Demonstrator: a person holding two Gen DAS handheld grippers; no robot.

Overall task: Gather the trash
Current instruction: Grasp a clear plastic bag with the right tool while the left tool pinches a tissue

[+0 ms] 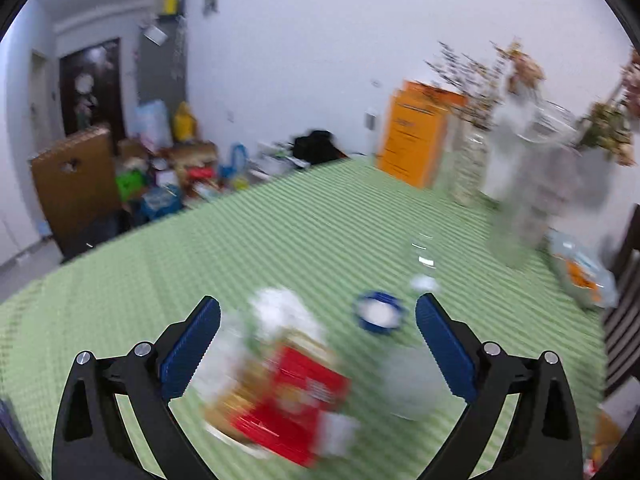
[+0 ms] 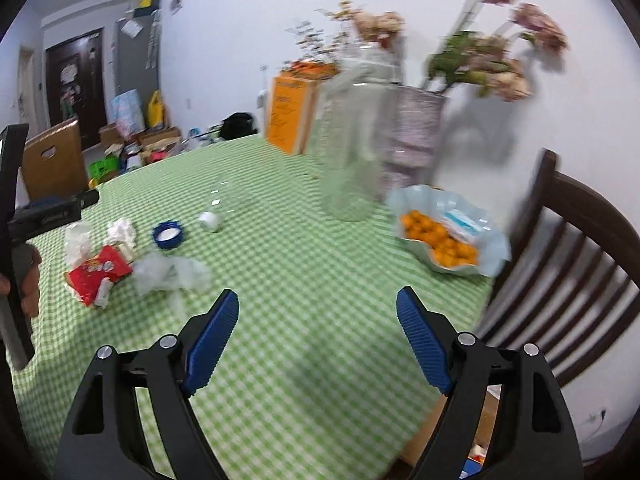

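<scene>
A red snack wrapper [image 1: 296, 404] lies on the green checked tablecloth [image 1: 240, 248], just below and between the fingers of my open left gripper [image 1: 318, 320]. White crumpled tissue [image 1: 280, 312], a blue cap [image 1: 378, 314], a small white cap [image 1: 424, 282] and clear plastic film [image 1: 408, 384] lie around it. In the right wrist view the same wrapper [image 2: 98, 274], tissue [image 2: 122, 232], blue cap [image 2: 168, 235], white cap [image 2: 211, 221] and film [image 2: 172, 274] lie at the left. My right gripper [image 2: 318, 308] is open and empty over bare cloth.
A clear glass jar [image 2: 352, 152], flower vases [image 2: 416, 132], an orange box [image 2: 290, 114] and a dish of small oranges [image 2: 444, 236] stand at the back right. A dark wooden chair [image 2: 568, 264] is at the table's right edge. Cluttered floor lies beyond the far edge.
</scene>
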